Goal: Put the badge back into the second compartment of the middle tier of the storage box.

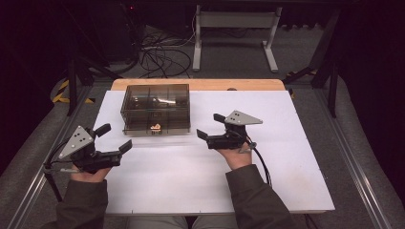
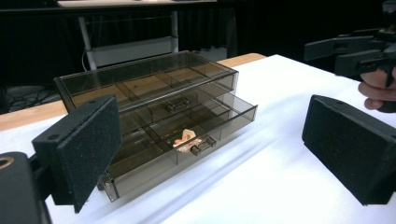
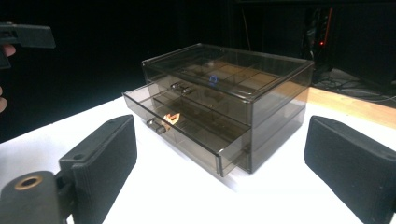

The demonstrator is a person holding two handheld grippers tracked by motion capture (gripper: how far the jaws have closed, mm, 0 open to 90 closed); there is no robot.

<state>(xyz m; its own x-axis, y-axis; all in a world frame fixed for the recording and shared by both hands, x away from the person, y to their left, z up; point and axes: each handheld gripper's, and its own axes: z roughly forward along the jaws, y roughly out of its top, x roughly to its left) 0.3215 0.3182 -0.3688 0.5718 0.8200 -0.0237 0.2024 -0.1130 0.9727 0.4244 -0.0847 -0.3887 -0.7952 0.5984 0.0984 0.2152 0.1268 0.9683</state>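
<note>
A smoky see-through drawer box (image 1: pixel 155 109) stands on the white table (image 1: pixel 191 181), back left of centre. Its lower drawer (image 2: pixel 187 149) is pulled partly out and holds a small orange-pink object (image 1: pixel 155 127) near the front handle. My left gripper (image 1: pixel 114 137) rests open at the box's front left, with nothing between its pads (image 2: pixel 79 149). To the right of the drawer front, my right gripper (image 1: pixel 210 126) is open and empty too. In the right gripper view the box (image 3: pixel 229 93) and the small object (image 3: pixel 171 117) lie ahead between the pads (image 3: pixel 105 158).
A wooden strip (image 1: pixel 200 84) runs along the table's far edge. Behind it are a white desk frame (image 1: pixel 234 33) and floor cables (image 1: pixel 157 57). Metal rails (image 1: pixel 353 162) flank the table. White surface spreads in front of and right of the box.
</note>
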